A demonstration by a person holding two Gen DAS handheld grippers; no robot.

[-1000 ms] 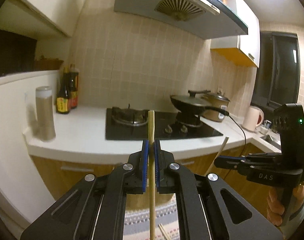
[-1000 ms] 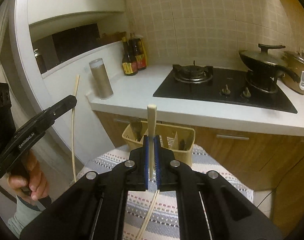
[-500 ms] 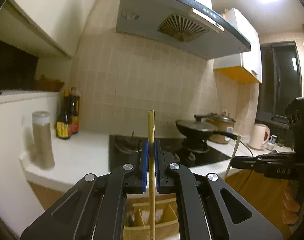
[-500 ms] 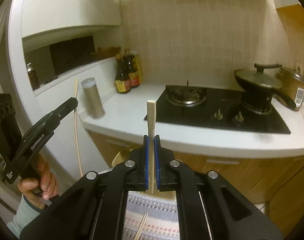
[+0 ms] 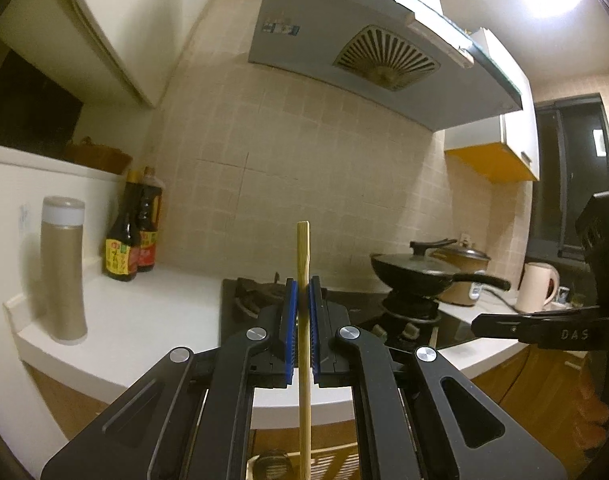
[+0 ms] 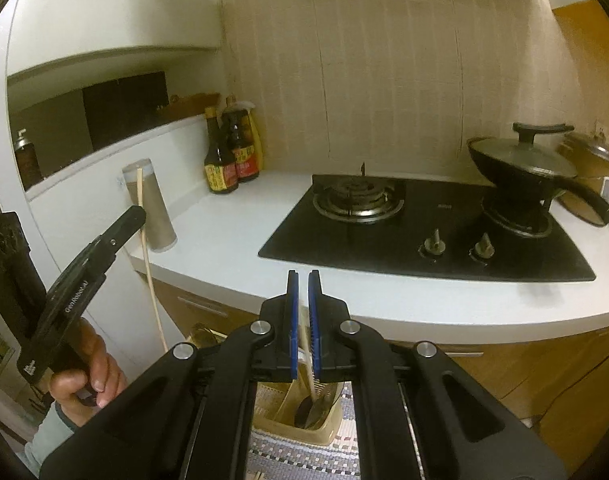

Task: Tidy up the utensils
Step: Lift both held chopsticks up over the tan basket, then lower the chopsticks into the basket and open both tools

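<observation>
My left gripper (image 5: 303, 292) is shut on a wooden chopstick (image 5: 303, 320) that stands upright between its blue pads; the same gripper (image 6: 134, 216) and chopstick (image 6: 148, 256) show at the left of the right wrist view. My right gripper (image 6: 303, 284) has its jaws slightly apart; a second chopstick (image 6: 306, 364) has slid down between the pads into the beige utensil caddy (image 6: 296, 420) below, which also holds dark spoons (image 6: 312, 412). The right gripper shows at the right of the left wrist view (image 5: 480, 324).
A white counter (image 6: 240, 224) carries a black gas hob (image 6: 424, 232), a lidded wok (image 6: 524, 164), sauce bottles (image 6: 228, 160) and a tan canister (image 6: 150, 204). A striped cloth (image 6: 296, 456) lies under the caddy. A kettle (image 5: 538, 286) stands far right.
Both grippers have risen and tilted upward. The right gripper's chopstick, which stood up between its pads, has dropped down into the caddy as the jaws parted slightly.
</observation>
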